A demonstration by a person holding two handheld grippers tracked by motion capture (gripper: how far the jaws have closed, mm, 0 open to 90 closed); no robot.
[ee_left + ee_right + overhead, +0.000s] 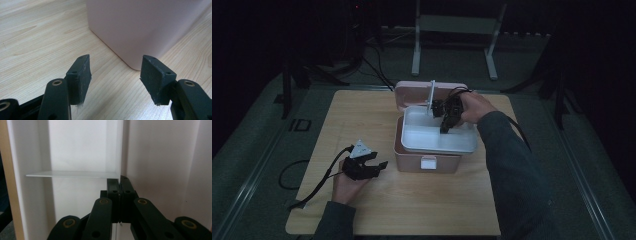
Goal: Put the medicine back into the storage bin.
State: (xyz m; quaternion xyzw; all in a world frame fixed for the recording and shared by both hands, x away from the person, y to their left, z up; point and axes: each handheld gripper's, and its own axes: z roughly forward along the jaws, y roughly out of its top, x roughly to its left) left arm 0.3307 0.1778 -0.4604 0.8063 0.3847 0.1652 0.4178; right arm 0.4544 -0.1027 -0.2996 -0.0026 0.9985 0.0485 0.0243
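Right gripper (120,185) was clamped tight on the white tray's (439,142) divider wall (119,150); left gripper (115,75) sat open beside the pink box (145,27).

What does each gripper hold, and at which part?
The right gripper is shut on the white tray, on a thin upright wall of it. The left gripper holds nothing.

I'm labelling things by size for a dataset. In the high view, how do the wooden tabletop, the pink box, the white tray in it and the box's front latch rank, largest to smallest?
1. Wooden tabletop
2. Pink box
3. White tray, nearly as wide as the box
4. Front latch
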